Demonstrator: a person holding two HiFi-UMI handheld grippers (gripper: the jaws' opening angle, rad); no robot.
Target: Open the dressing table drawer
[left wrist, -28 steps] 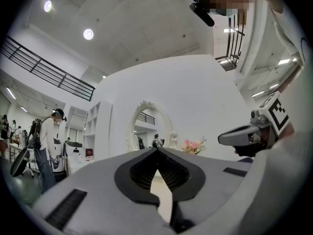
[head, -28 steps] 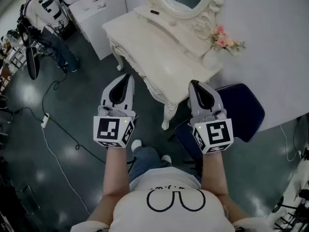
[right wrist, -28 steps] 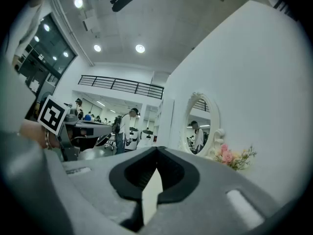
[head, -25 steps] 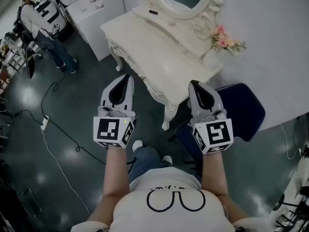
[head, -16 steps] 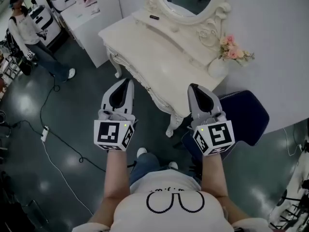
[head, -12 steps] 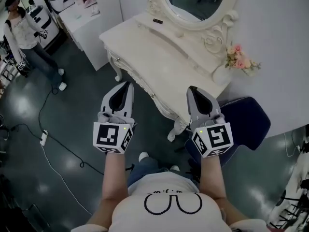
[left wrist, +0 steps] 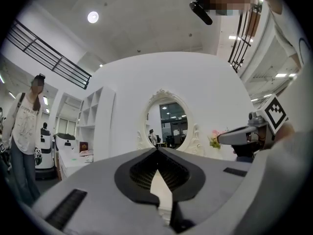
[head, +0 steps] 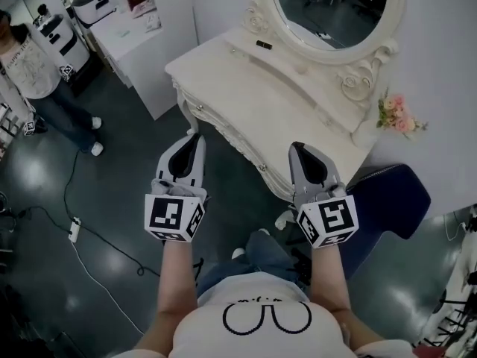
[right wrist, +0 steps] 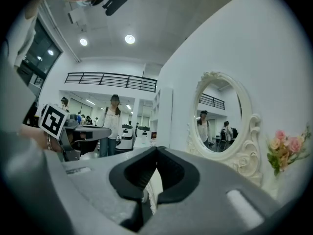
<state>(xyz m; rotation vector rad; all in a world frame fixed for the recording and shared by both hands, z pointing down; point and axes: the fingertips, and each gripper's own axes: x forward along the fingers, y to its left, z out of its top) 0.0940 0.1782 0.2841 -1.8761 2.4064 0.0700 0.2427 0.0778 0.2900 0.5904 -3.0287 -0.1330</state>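
Observation:
The cream dressing table [head: 257, 99] with an oval mirror [head: 335, 6] stands ahead of me in the head view. Its carved front [head: 223, 134] with small knobs faces me, and no drawer stands out. My left gripper [head: 195, 137] is shut and empty, its tip just short of the table's front, left of the middle. My right gripper [head: 296, 146] is also shut and empty, its tip over the table's near right corner. In the left gripper view the jaws [left wrist: 157, 150] meet, with the mirror [left wrist: 168, 126] beyond. The right gripper [right wrist: 156, 149] shows the same.
A dark blue chair [head: 391, 200] stands at the table's right, close to my right arm. Pink flowers in a vase [head: 399, 114] sit on the table's right end. A white cabinet [head: 149, 47] is at the back left. A person [head: 33, 73] stands left. A cable [head: 82, 200] crosses the floor.
Both grippers and I have moved forward towards the dressing table, which now lies nearer their tips. The person at the left has walked closer. Both grippers stay shut.

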